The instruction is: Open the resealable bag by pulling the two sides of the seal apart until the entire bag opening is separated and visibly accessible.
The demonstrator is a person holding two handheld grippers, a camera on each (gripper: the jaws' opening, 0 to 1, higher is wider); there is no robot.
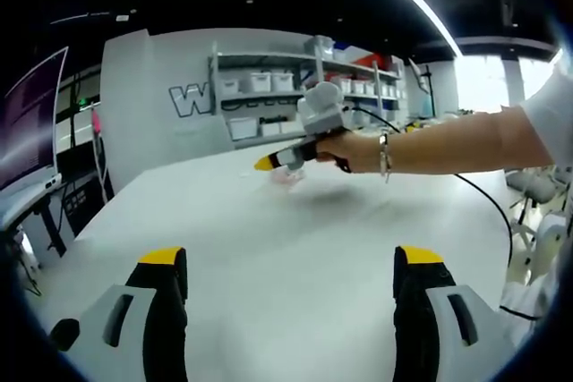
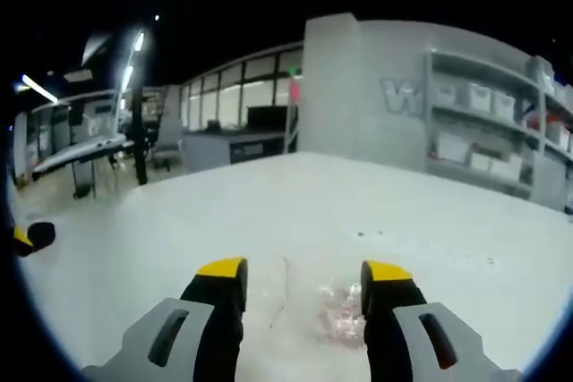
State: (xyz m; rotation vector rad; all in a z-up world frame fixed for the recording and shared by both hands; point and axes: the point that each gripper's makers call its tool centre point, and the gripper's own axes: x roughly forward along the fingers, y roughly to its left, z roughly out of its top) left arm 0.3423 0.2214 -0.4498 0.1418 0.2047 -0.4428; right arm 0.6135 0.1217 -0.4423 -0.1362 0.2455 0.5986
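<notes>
The resealable bag point(image 2: 333, 313) is clear with pinkish contents and lies flat on the white table point(image 2: 269, 212). It sits low between the jaws of my right gripper point(image 2: 304, 271), nearer the right jaw; the jaws stand apart around it, open, and I cannot tell whether they touch it. From the left gripper view, the bag point(image 1: 288, 176) is a small clear patch far across the table, right under the yellow tip of the right gripper point(image 1: 269, 164), which a hand holds. My left gripper point(image 1: 291, 258) hovers open over the near table with nothing between its jaws.
A person's forearm point(image 1: 448, 142) with a bracelet reaches in from the right, and a black cable point(image 1: 491, 207) trails over the table. Shelves with white bins point(image 1: 269, 100) stand behind the far edge. A yellow-tipped piece of the left gripper point(image 2: 25, 237) sits at the left.
</notes>
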